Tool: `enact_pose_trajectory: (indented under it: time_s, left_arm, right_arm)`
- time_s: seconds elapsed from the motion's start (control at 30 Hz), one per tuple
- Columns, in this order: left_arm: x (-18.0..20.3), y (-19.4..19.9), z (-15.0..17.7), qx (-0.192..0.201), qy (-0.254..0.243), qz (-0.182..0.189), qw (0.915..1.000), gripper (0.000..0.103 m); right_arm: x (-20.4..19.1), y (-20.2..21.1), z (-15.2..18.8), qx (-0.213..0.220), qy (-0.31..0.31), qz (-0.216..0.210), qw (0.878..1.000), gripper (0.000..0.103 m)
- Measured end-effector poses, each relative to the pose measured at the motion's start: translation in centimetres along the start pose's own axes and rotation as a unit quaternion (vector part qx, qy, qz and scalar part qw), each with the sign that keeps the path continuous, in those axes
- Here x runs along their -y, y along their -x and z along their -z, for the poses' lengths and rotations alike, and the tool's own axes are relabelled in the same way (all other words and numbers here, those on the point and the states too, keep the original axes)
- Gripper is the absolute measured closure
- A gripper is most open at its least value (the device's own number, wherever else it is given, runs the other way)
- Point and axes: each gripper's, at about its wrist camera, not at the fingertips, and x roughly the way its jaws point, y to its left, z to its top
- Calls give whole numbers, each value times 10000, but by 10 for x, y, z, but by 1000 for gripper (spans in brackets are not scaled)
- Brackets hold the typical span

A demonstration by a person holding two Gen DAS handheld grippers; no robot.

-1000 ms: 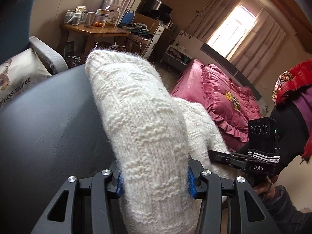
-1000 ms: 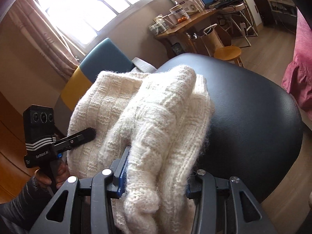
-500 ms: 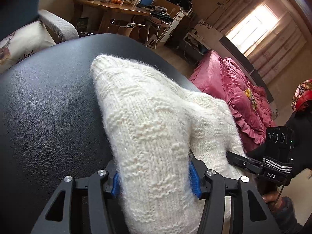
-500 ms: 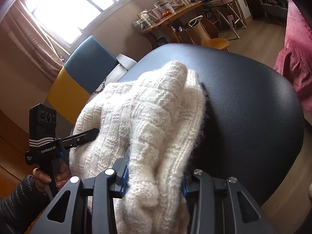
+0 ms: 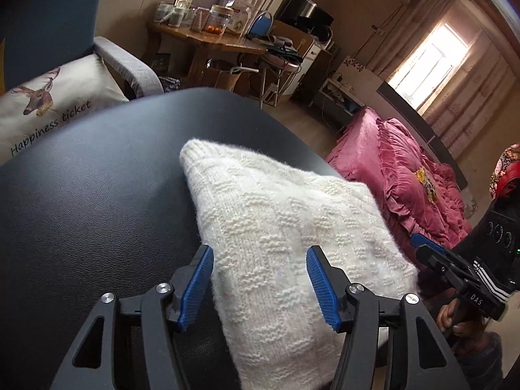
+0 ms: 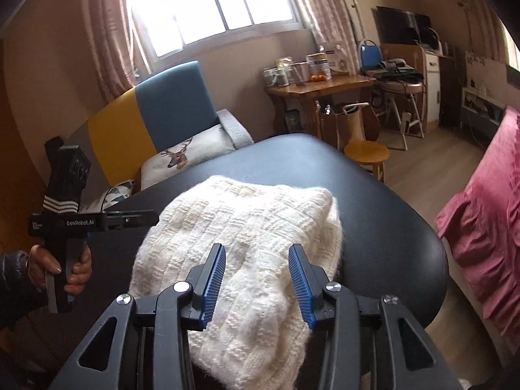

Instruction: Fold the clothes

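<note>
On the black table [image 5: 81, 195]: folded white knit sweater [image 5: 276, 227].
Left gripper [image 5: 260, 279] and right gripper [image 6: 256, 273] spread wide, apparently gripping nothing, fabric between the blue pads [image 6: 214, 279].

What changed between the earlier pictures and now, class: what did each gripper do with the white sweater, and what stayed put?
Both grippers let go. The left gripper and right gripper were clamped on the white sweater a second ago; now their jaws stand open and drawn back from it. The sweater, held up before, has dropped and lies folded flat on the black table. The table and the room behind are unchanged.
</note>
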Motion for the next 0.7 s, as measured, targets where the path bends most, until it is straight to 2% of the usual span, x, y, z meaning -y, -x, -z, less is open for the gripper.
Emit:
enact_pose_trajectory:
  time_s: [0.1, 0.17, 0.23, 0.27, 0.37, 0.53, 0.63, 0.67, 0.7]
  left_arm:
    - [16, 13, 4, 103, -212, 180, 9996, 43]
    - [29, 10, 8, -16, -367, 281, 9989, 43]
    - [44, -4, 14, -211, -537, 254, 9980, 43]
    - [49, -11, 18, -325, -593, 216, 9975, 43]
    - [49, -31, 30, -576, -686, -41, 9960, 43]
    - [52, -32, 38, -402, -737, -382, 9957, 43]
    - [61, -9, 36, 15, -689, -913, 9934, 43]
    - [65, 3, 35, 194, -734, -1128, 9907, 41]
    - [68, 14, 35, 374, -778, -1342, 9872, 31]
  right_arm:
    - [-11, -6, 2, -208, 253, -151, 9993, 63]
    - [-15, -14, 8, -487, 336, -215, 9980, 63]
    - [-19, -23, 15, -802, 394, -219, 9958, 66]
    - [-18, -30, 23, -1040, 370, -87, 9938, 66]
    - [-9, -43, 47, -1465, 82, 10, 9892, 71]
    - [-6, -27, 59, -990, -403, -37, 9943, 71]
    - [-8, -12, 56, -623, -694, -30, 9956, 70]
    - [-9, -7, 54, -500, -791, -28, 9956, 70]
    - [-10, -2, 53, -377, -887, -26, 9953, 69]
